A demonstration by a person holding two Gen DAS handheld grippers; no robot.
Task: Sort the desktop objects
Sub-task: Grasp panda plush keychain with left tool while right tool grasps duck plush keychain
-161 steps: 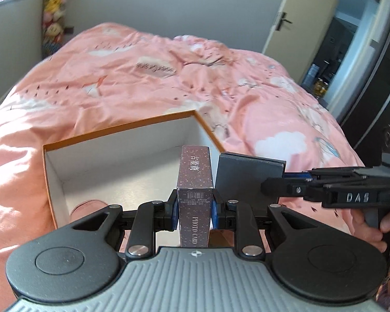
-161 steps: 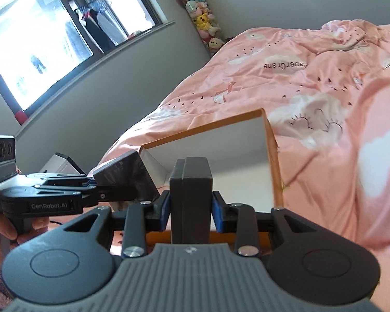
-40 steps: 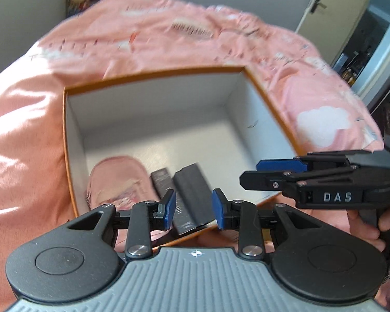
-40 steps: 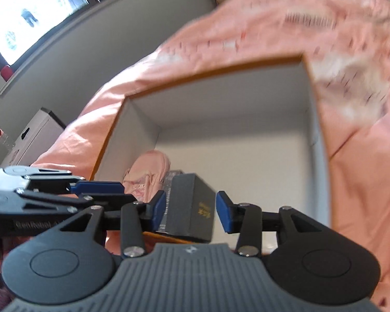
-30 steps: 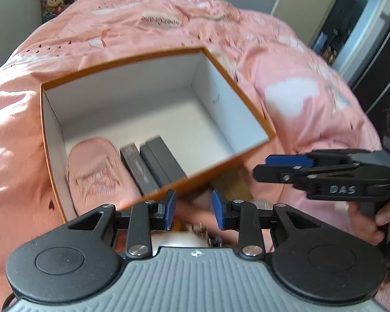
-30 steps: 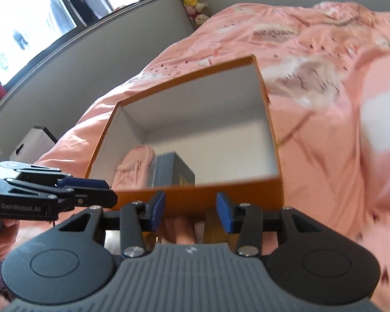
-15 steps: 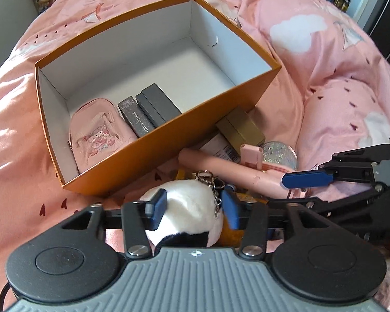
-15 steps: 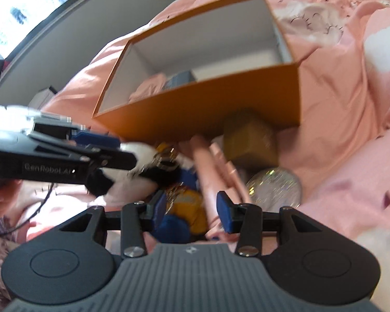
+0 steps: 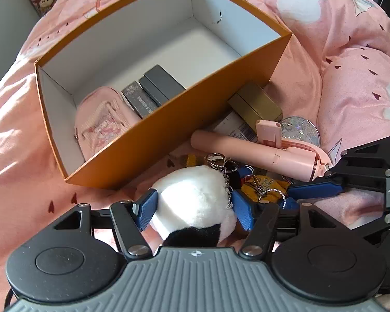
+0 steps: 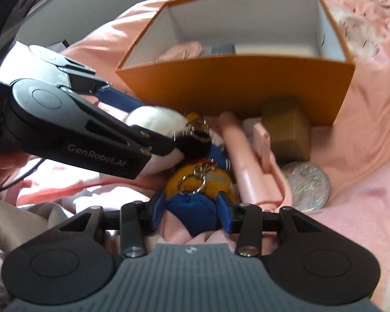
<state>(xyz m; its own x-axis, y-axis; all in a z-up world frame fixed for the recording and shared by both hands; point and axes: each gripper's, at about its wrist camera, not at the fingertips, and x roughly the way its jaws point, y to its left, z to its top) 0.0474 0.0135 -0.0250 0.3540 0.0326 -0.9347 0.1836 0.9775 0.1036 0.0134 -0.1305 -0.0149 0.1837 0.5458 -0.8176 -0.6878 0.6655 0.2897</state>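
Observation:
An orange box (image 9: 184, 119) with a white inside lies on the pink bed; it holds a pink pouch (image 9: 101, 119) and two dark card boxes (image 9: 153, 91). In front of it lies a pile of loose items. My left gripper (image 9: 195, 208) is open, its blue pads on either side of a white and black plush keychain (image 9: 195, 202). My right gripper (image 10: 191, 208) is open around a yellow and blue plush keychain (image 10: 195, 189), which also shows in the left wrist view (image 9: 265, 184). The box also shows in the right wrist view (image 10: 247, 88).
Next to the plushes lie a pink folding fan (image 9: 260, 148), a gold box (image 9: 254, 104), a glittery round compact (image 9: 299, 130) and a white label card (image 9: 236, 127). The pink duvet (image 9: 351, 65) bulges up on the right. A grey wall stands far left.
Both grippers let go of the card boxes in the orange box, pulled back and dropped to the pile. Now the left brackets the white plush, the right the yellow and blue one.

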